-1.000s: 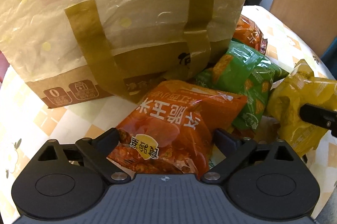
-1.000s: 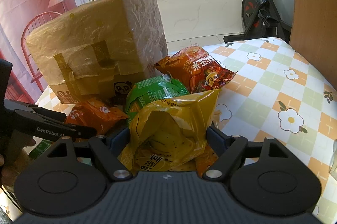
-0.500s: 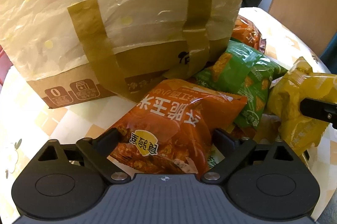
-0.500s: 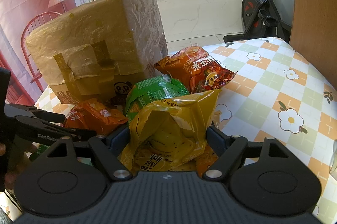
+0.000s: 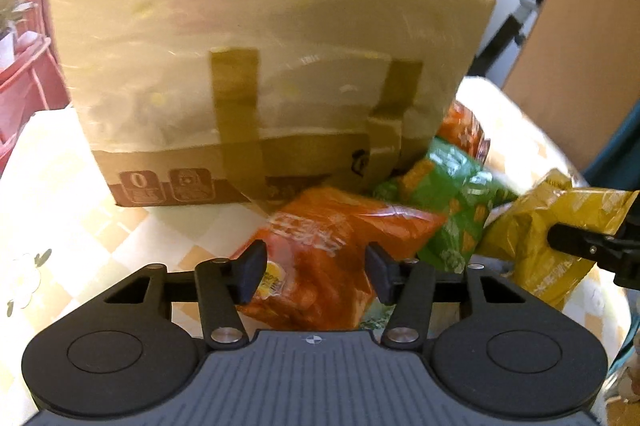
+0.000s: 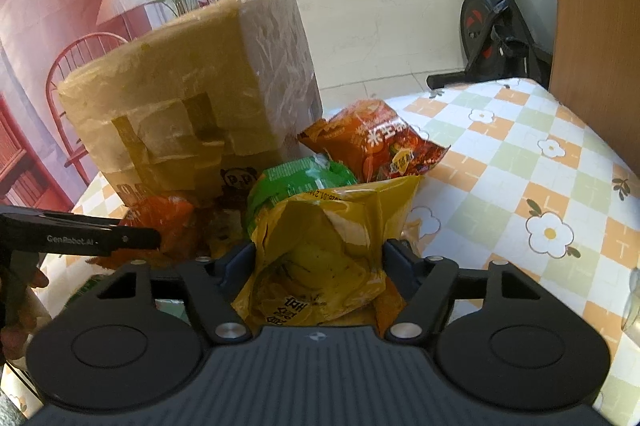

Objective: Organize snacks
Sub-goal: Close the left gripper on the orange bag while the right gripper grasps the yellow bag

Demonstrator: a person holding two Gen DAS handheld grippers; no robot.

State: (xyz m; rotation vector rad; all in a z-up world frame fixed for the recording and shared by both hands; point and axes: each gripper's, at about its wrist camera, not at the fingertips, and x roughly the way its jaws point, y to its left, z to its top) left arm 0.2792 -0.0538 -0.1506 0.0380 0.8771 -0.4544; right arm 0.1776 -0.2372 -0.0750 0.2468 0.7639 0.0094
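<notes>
My left gripper (image 5: pixel 316 274) points down at an orange snack bag (image 5: pixel 332 238), and its jaws are closing with both pads pressing the bag's sides. Through the right wrist view its fingers (image 6: pixel 120 238) reach in from the left over that orange bag (image 6: pixel 168 218). My right gripper (image 6: pixel 318 262) is closing too, and a crumpled yellow snack bag (image 6: pixel 328 246) fills the gap between its pads. A green snack bag (image 6: pixel 296 181) and a second orange bag (image 6: pixel 372 141) lie behind it. A big brown paper bag wrapped in plastic (image 5: pixel 260 45) stands at the back.
The snacks lie on a table with a checked flower cloth (image 6: pixel 520 185), bare on the right side. A wooden panel (image 6: pixel 592 25) rises at the right, an exercise bike (image 6: pixel 492 25) stands beyond the table, and a red chair (image 6: pixel 80 53) behind the paper bag.
The left jaws have narrowed onto the orange bag, and that gripper has risen and drawn back, so the paper bag's top now shows. The right jaws narrowed slightly on the yellow bag; that hand stayed put.
</notes>
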